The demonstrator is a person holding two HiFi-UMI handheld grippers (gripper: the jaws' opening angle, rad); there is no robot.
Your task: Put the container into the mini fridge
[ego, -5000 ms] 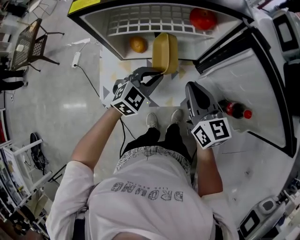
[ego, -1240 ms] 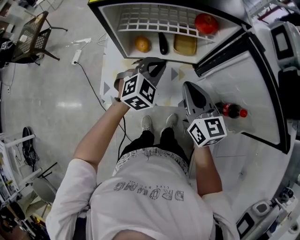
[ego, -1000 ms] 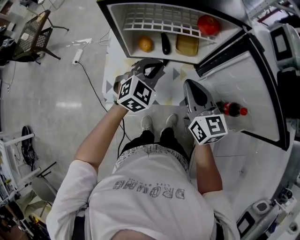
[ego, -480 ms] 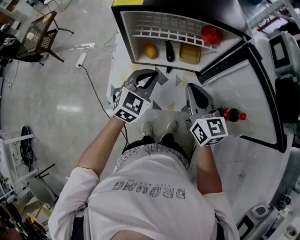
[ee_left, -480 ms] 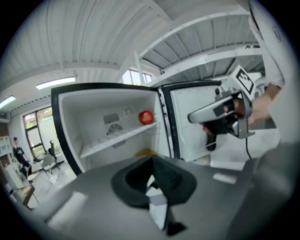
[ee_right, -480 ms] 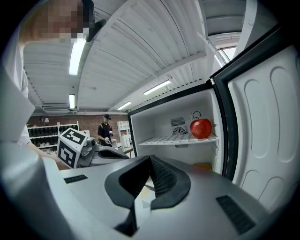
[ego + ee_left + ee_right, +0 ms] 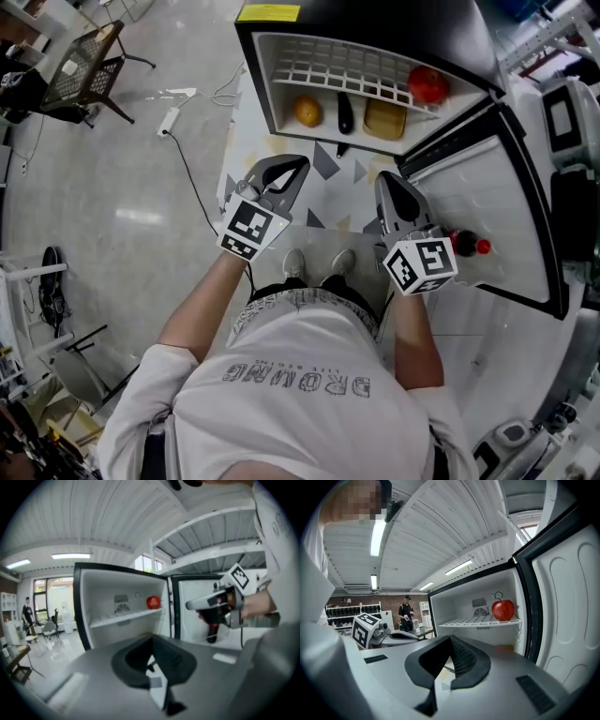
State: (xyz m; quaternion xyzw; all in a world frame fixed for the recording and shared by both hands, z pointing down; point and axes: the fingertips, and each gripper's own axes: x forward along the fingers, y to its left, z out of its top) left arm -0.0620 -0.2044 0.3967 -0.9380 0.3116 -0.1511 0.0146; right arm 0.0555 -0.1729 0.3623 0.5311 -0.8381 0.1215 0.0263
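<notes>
The yellow container (image 7: 385, 119) lies on the floor of the open mini fridge (image 7: 272, 66), right of a dark vegetable (image 7: 345, 112) and an orange (image 7: 307, 111). A red apple (image 7: 427, 84) rests on the wire shelf (image 7: 337, 70) above; it also shows in both gripper views, apple (image 7: 153, 602) and apple (image 7: 503, 610). My left gripper (image 7: 300, 164) hangs in front of the fridge, apart from the container, shut and empty. My right gripper (image 7: 388, 185) is beside it near the door, shut with nothing in it. The left gripper (image 7: 151, 641) and the right gripper (image 7: 451, 639) show their jaws closed together.
The fridge door (image 7: 487, 197) stands open to the right, with a cola bottle (image 7: 466, 246) in its rack. A patterned mat (image 7: 333, 173) lies before the fridge. A power strip and cable (image 7: 171, 120) lie on the floor at left, a chair (image 7: 84, 56) farther left.
The container, held by my left gripper five seconds ago, now lies inside the fridge. The left gripper has let go, pulled back from the fridge and shut. The right gripper barely moved.
</notes>
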